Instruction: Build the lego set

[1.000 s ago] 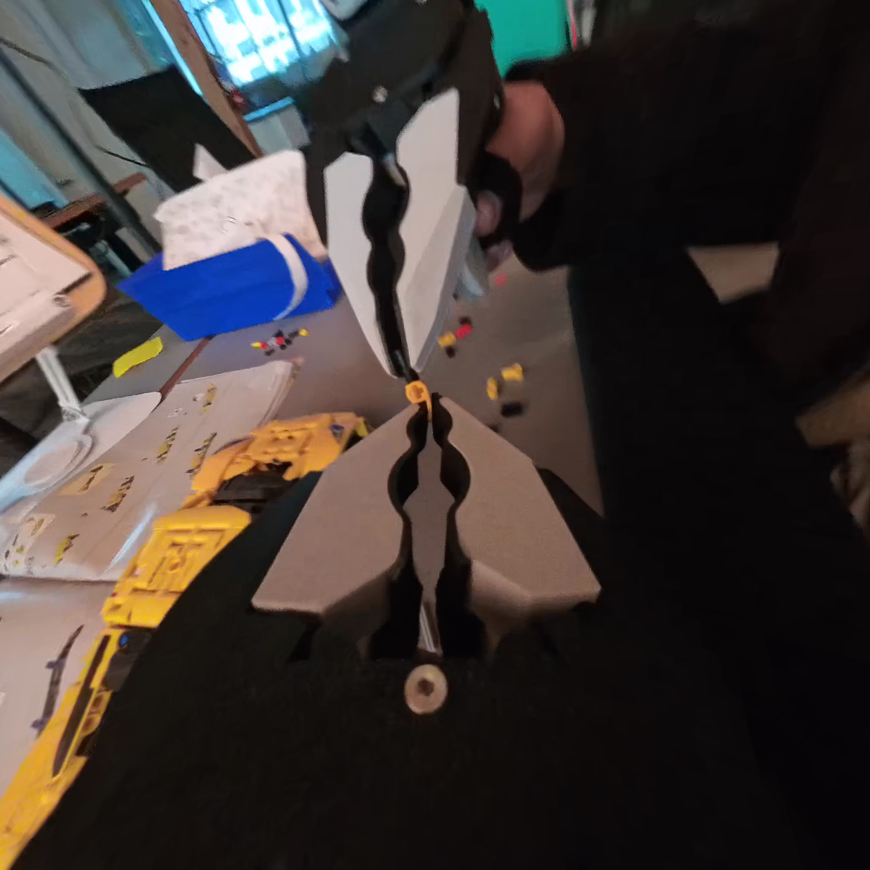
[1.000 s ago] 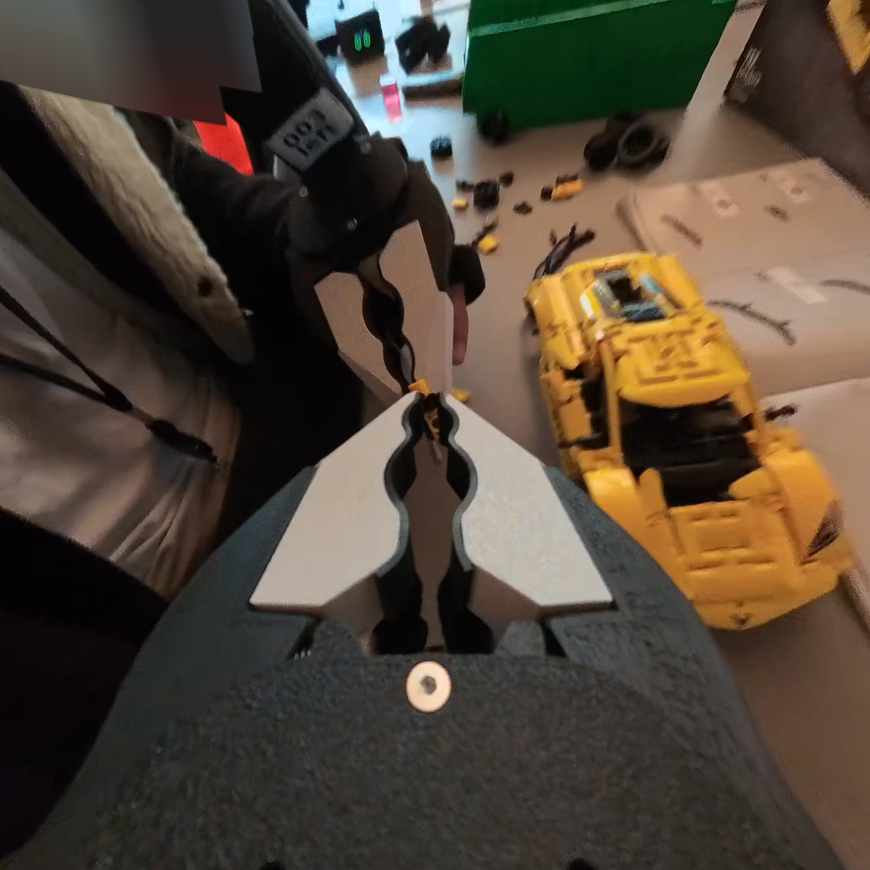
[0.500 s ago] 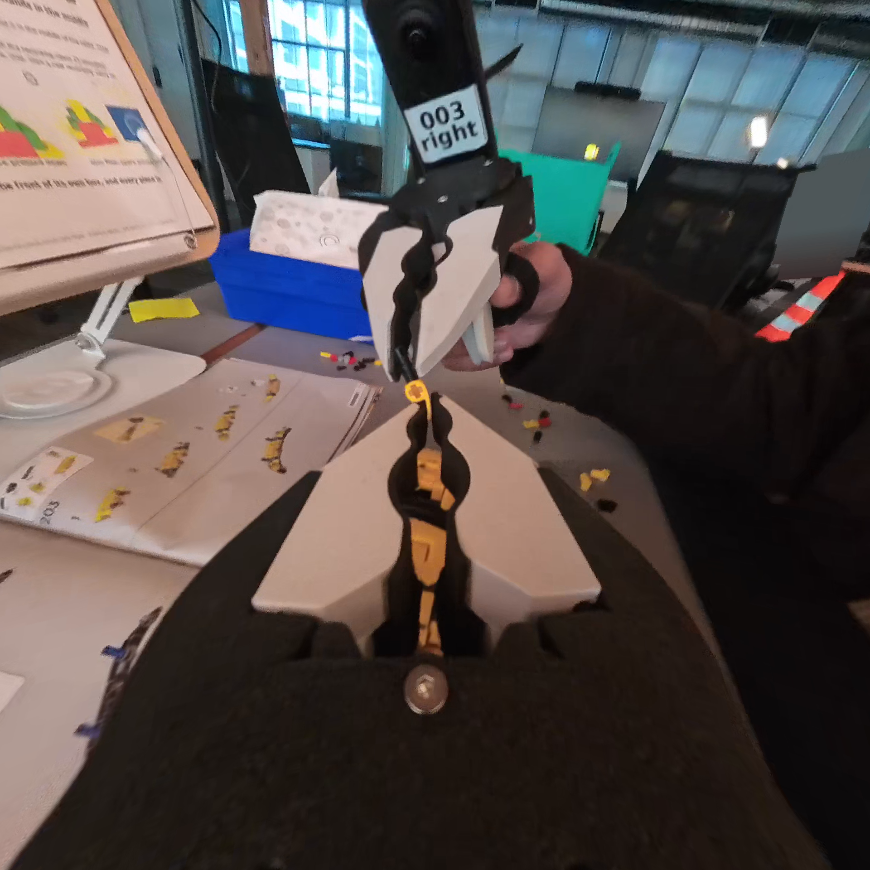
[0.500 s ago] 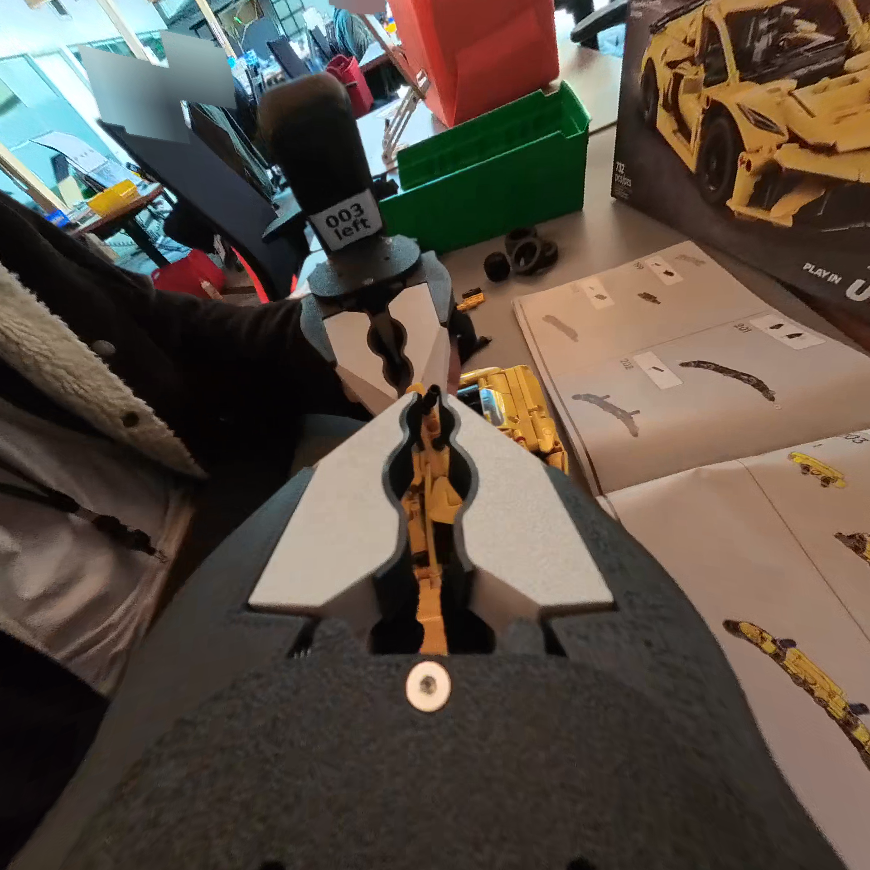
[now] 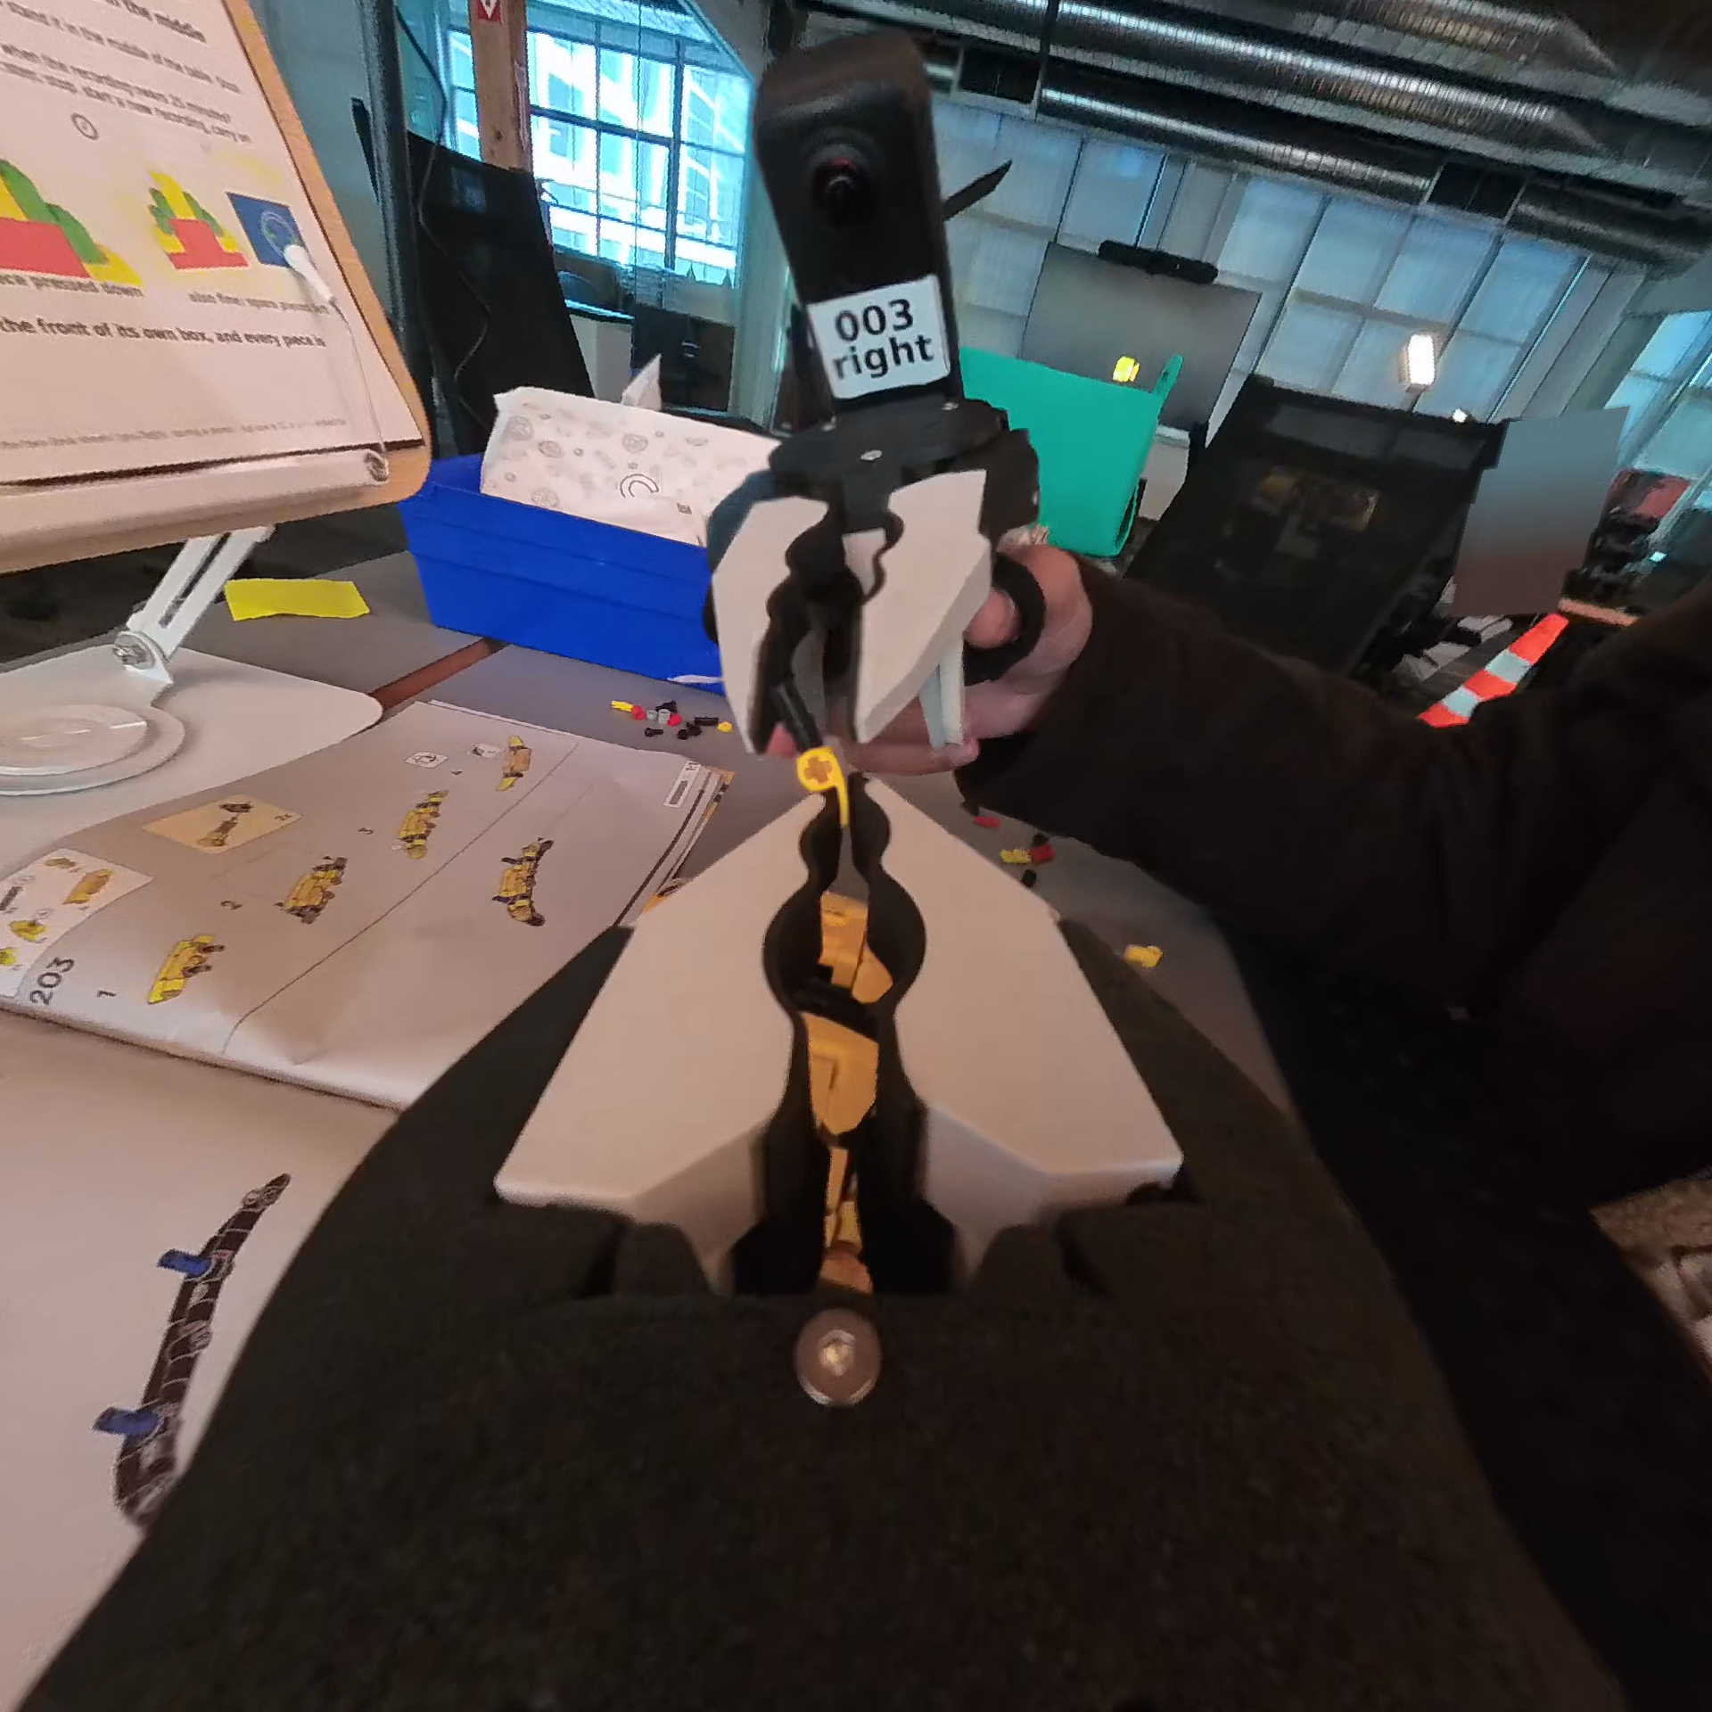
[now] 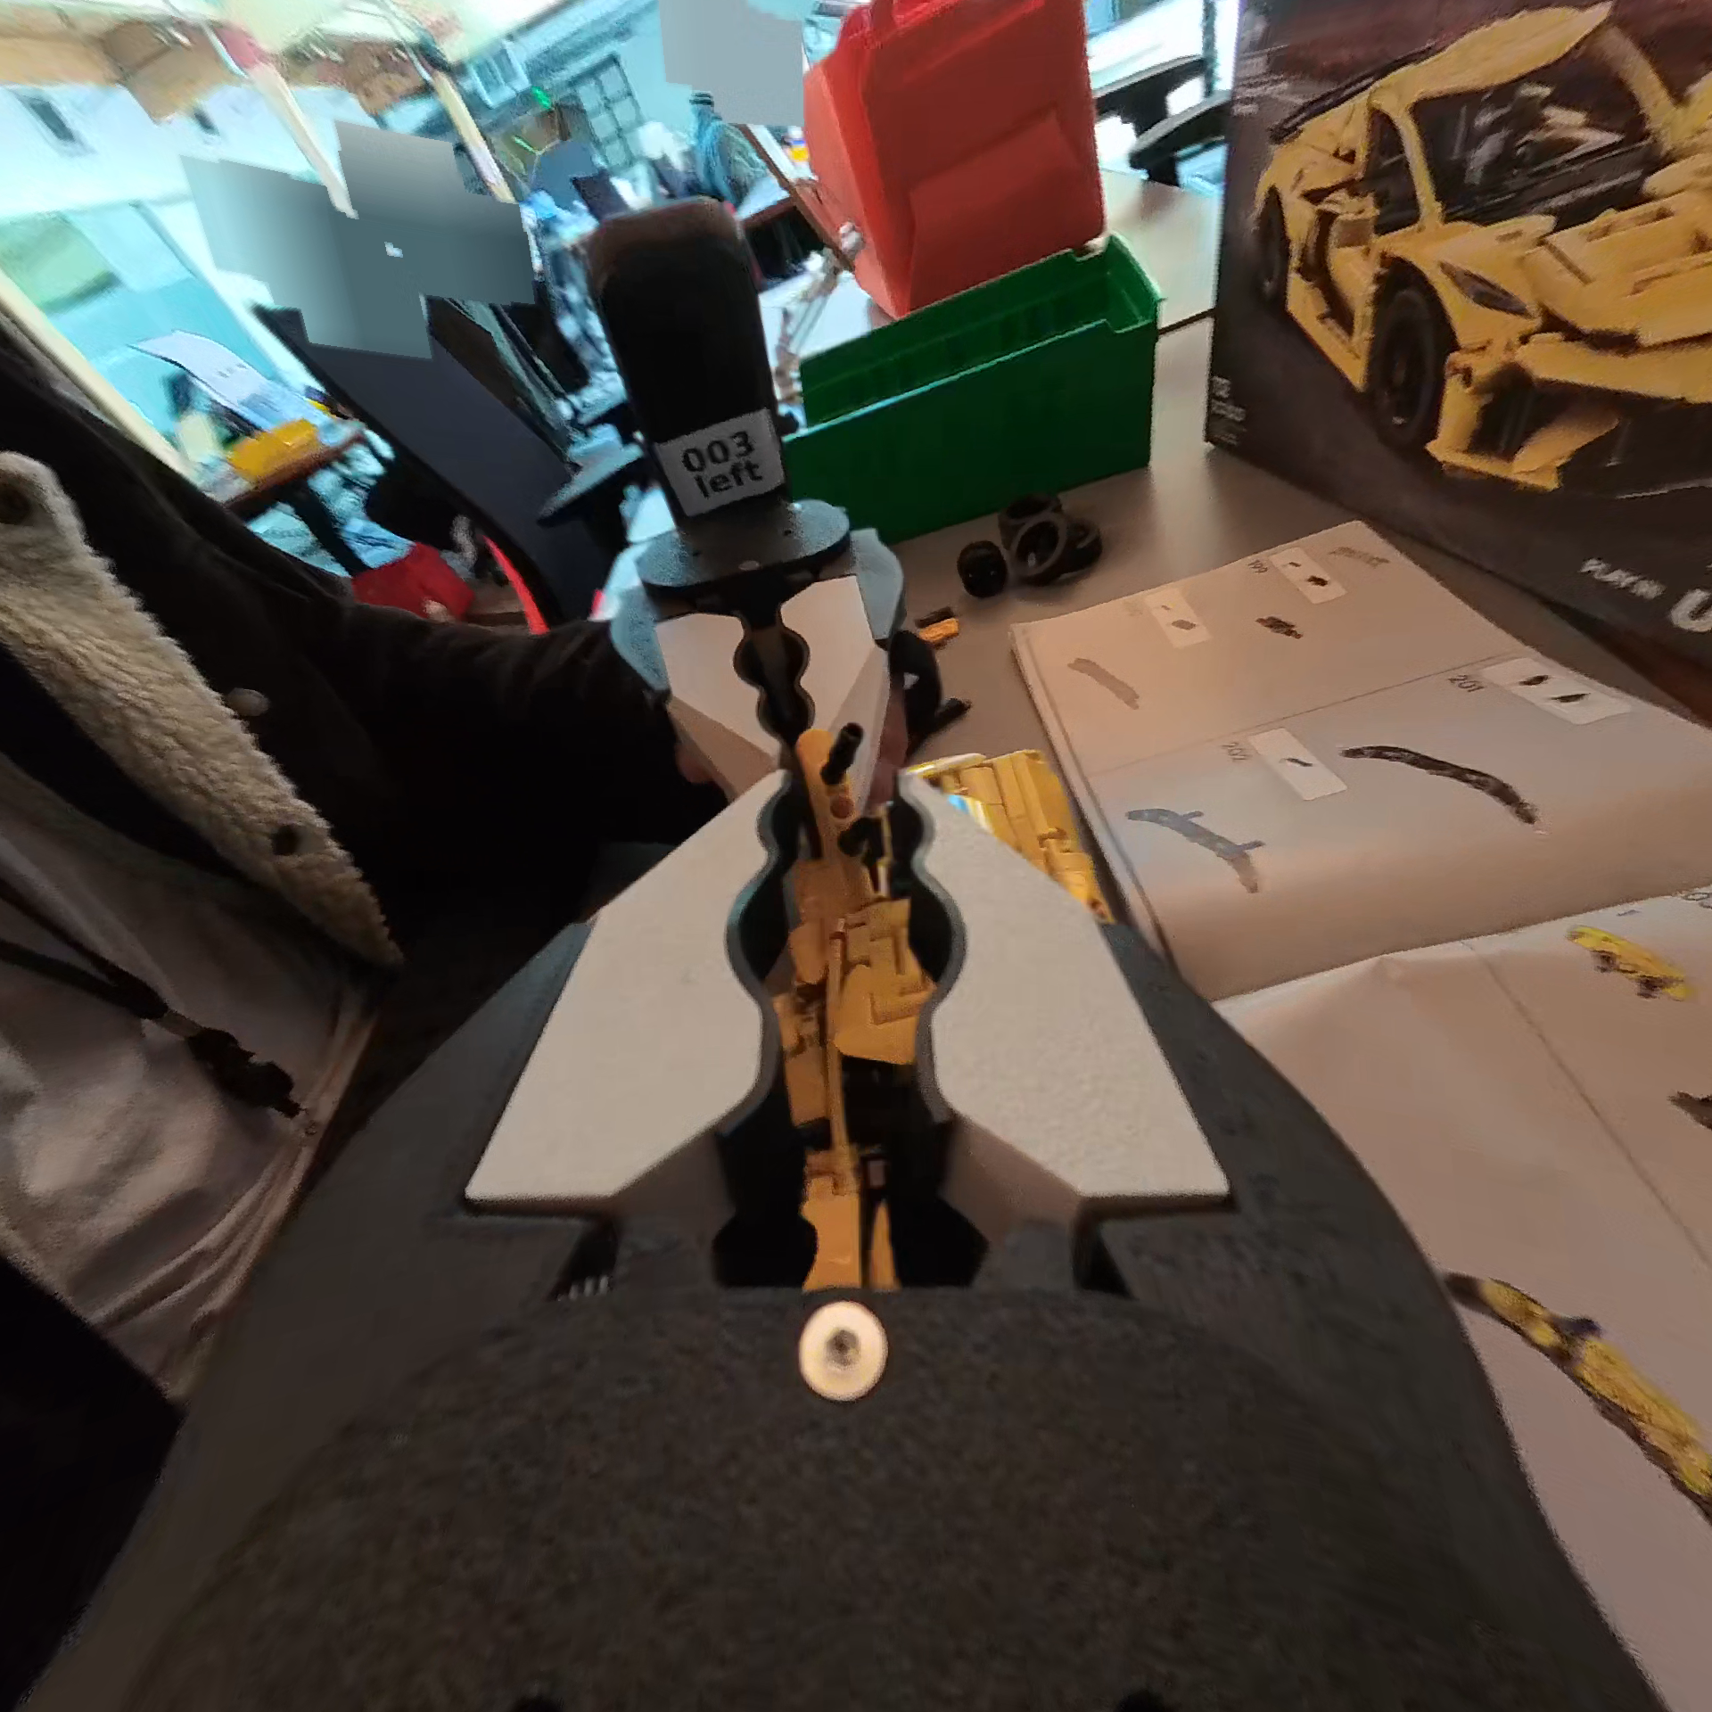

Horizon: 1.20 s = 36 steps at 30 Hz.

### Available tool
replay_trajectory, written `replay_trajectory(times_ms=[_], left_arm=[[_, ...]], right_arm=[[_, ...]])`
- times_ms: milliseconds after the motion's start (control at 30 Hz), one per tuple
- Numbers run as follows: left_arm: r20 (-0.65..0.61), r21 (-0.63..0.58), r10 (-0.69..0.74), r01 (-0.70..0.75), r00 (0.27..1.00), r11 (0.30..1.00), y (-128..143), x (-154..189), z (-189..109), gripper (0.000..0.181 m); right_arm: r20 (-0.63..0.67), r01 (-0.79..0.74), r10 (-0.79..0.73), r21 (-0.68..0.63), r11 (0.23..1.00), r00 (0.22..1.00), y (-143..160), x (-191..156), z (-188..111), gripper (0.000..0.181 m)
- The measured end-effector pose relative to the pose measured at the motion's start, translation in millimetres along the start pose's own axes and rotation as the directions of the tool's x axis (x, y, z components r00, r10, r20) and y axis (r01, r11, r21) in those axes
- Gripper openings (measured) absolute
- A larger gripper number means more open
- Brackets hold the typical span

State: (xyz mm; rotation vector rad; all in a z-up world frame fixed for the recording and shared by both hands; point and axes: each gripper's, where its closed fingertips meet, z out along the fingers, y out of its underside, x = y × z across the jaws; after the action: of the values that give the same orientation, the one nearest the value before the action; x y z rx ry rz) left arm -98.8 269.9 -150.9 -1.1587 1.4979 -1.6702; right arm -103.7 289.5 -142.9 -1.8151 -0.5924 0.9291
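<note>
We find the left gripper (image 5: 841, 808) closed on a yellow beam piece (image 5: 821, 774), and the right gripper (image 6: 838, 787) slightly parted around its other end, tip to tip.

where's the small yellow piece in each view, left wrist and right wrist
Left wrist view: the small yellow piece sits just above centre, pinched at the left gripper tips, under the right gripper.
Right wrist view: it stands at centre between the two grippers' tips, a black pin on it.
Shared landmark: the open instruction booklet on the table.
</note>
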Motion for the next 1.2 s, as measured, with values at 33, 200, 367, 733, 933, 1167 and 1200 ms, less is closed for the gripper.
replay_trajectory(times_ms=[33,200,367,733,933,1167,1200], left_arm=[[0.0,0.011,-0.018,0.018,1.0,1.0,-1.7,-1.5,-1.0,0.001],[-0.006,0.067,-0.193,0.193,0.981,0.979,-9.9,-13.5,-8.1,0.001],[-0.06,0.037,-0.275,0.277,0.96,0.96,-7.4,-10.6,-9.9,0.001],[-0.105,-0.043,-0.234,0.23,0.967,0.972,1.6,9.2,0.4,0.0],[-0.095,0.014,-0.254,0.256,0.963,0.966,-5.3,4.9,-0.7,0.0],[-0.076,-0.03,-0.224,0.222,0.972,0.975,0.3,3.7,-1.6,0.0],[-0.078,-0.029,-0.226,0.224,0.971,0.974,0.4,3.9,-1.8,0.0]], right_arm=[[-0.038,0.035,-0.036,-0.017,0.999,0.999,0.4,2.0,-1.1,0.024],[-0.285,0.451,-0.492,-0.199,0.87,0.823,-1.5,4.3,4.5,0.055],[-0.4,0.628,-0.778,-0.459,0.628,0.485,-1.0,10.3,12.3,0.062],[-0.329,0.589,-0.768,-0.499,0.636,0.55,13.2,5.8,12.7,0.04],[-0.35,0.598,-0.805,-0.541,0.592,0.48,5.5,9.5,10.4,0.036],[-0.319,0.599,-0.8,-0.537,0.594,0.508,12.9,9.6,14.9,0.032],[-0.316,0.596,-0.794,-0.533,0.601,0.519,13.3,9.4,15.2,0.031]])
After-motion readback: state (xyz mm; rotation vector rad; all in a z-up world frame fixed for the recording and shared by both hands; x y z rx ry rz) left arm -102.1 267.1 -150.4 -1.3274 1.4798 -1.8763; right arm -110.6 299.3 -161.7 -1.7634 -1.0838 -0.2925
